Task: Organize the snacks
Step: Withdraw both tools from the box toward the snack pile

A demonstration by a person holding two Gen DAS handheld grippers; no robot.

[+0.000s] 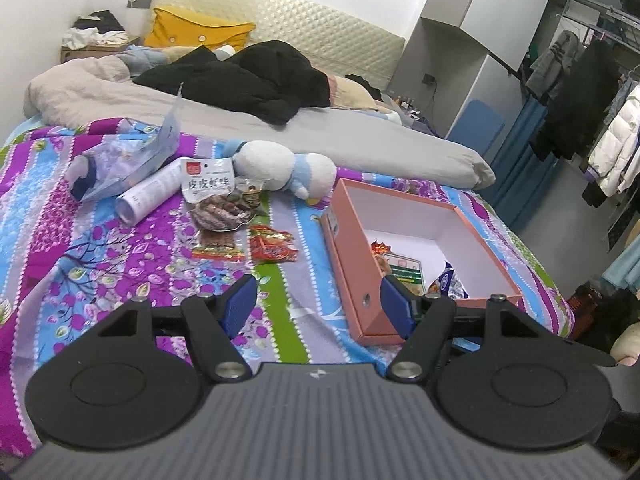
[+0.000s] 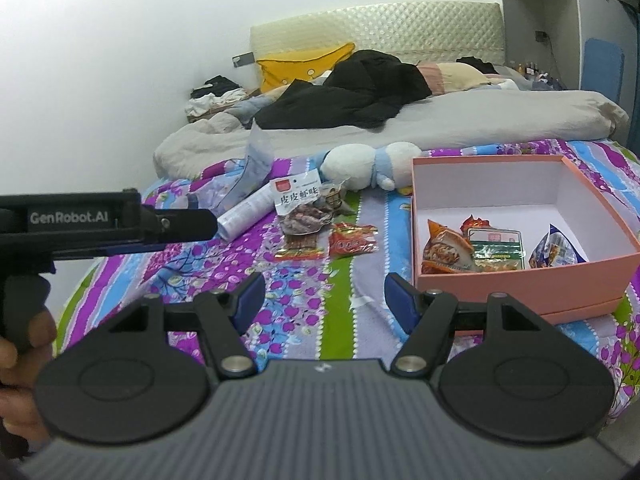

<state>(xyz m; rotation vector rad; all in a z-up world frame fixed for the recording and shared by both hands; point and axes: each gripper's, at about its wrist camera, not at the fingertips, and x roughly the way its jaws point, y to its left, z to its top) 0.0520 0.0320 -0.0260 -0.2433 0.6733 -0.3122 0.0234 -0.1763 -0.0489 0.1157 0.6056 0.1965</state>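
Left gripper (image 1: 318, 304) seen wide open, nothing held, low centre of frame above the patterned bedspread (image 1: 120, 248). Right gripper (image 2: 324, 300) likewise spread, empty. Pink box (image 2: 520, 280) at right holds several snack packets (image 2: 472, 250). Loose packets left on the bedspread at centre: red packet (image 2: 354, 240), white shrimp-flavour packet (image 2: 298, 196), beside a plush toy (image 2: 368, 166).
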